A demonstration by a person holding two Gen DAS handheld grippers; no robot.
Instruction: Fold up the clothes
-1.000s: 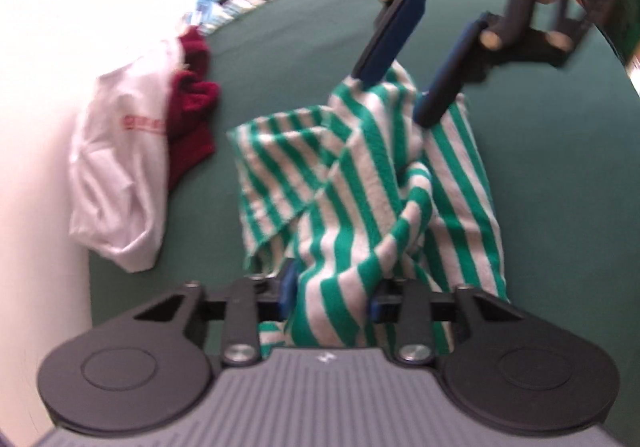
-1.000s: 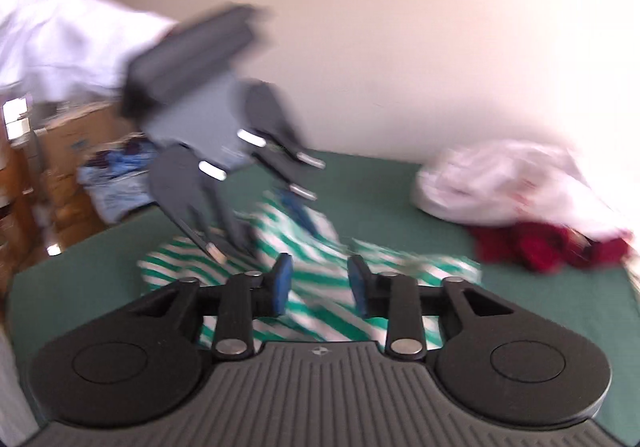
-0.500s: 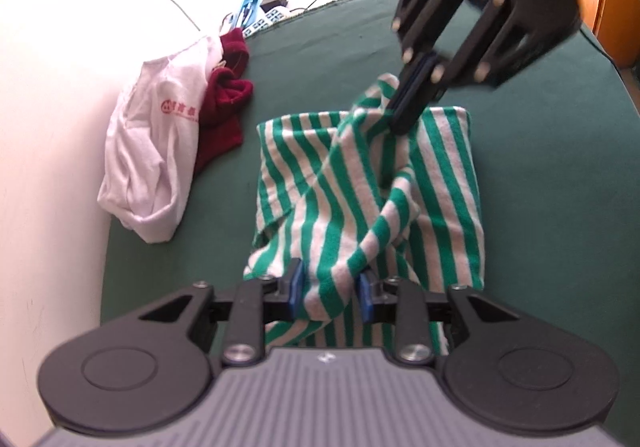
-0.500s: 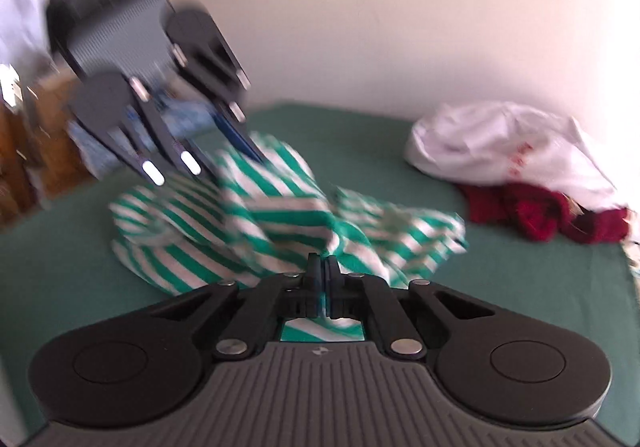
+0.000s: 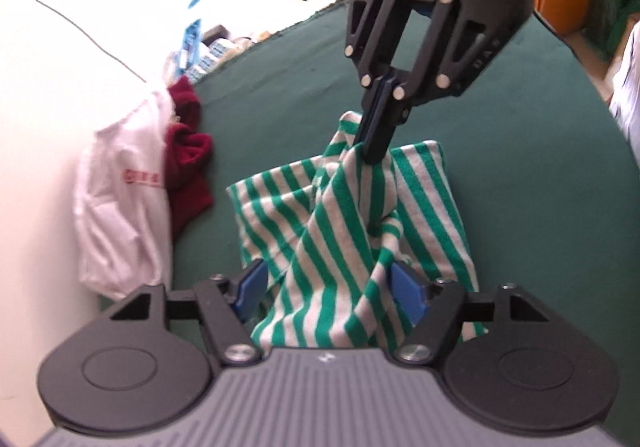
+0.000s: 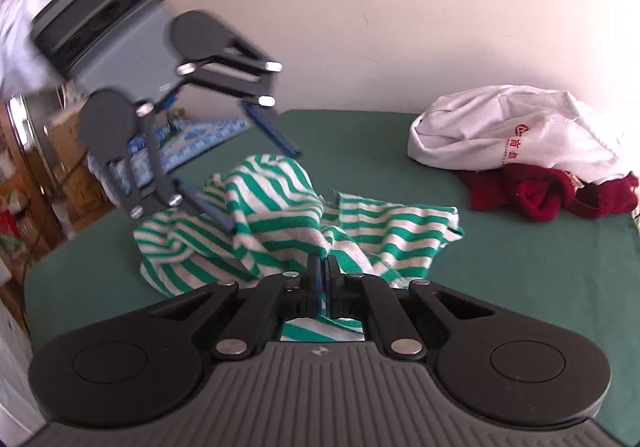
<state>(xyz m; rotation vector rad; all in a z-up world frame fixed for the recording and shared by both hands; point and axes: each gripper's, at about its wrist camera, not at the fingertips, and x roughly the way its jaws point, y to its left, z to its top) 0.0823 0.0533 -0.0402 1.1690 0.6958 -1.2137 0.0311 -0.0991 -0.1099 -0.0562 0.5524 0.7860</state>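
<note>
Red print (unreadable) on white shirt (image 6: 516,131); right fingers (image 6: 322,267) pinching striped shirt (image 6: 280,207), left (image 5: 328,287) opening around it.

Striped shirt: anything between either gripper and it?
Nothing visible. The right gripper is already shut on a raised fold of the striped shirt. The left gripper straddles the near bunch, jaws opening, pads apparently off the cloth. White shirt and red garment lie apart.

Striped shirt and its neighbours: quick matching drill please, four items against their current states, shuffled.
1 striped shirt
2 white T-shirt
3 left tongs
4 right tongs

a shut on striped fabric
b bunched mid-table
c opening, shirt between the jaws
d heaped on a dark red garment

Pairs: 1-b, 2-d, 3-c, 4-a
</note>
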